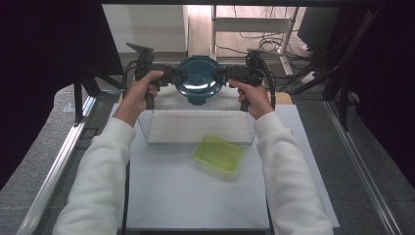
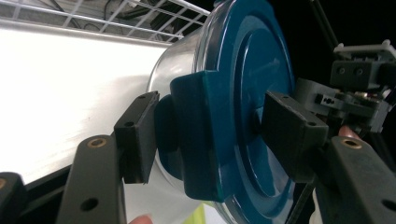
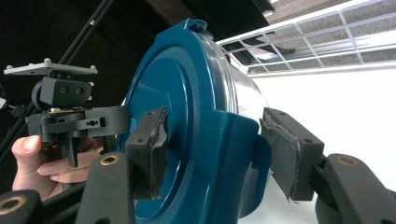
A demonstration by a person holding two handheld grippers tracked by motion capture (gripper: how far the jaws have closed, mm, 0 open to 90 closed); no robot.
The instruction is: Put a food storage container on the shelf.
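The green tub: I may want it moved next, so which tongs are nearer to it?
Right, slightly. Both tongs, left and right, flank the blue-lidded container beyond the wire basket; the green tub lies right of centre.

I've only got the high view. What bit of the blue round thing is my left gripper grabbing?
Observer: The left gripper clamps a clasp on the blue lid, one pad flat on the lid's face.
Operator: And my right one?
Observer: The right gripper clamps the opposite clasp the same way.
Operator: Is it just a lid?
Observer: No, a clear tub is fixed behind it, tipped on its side.
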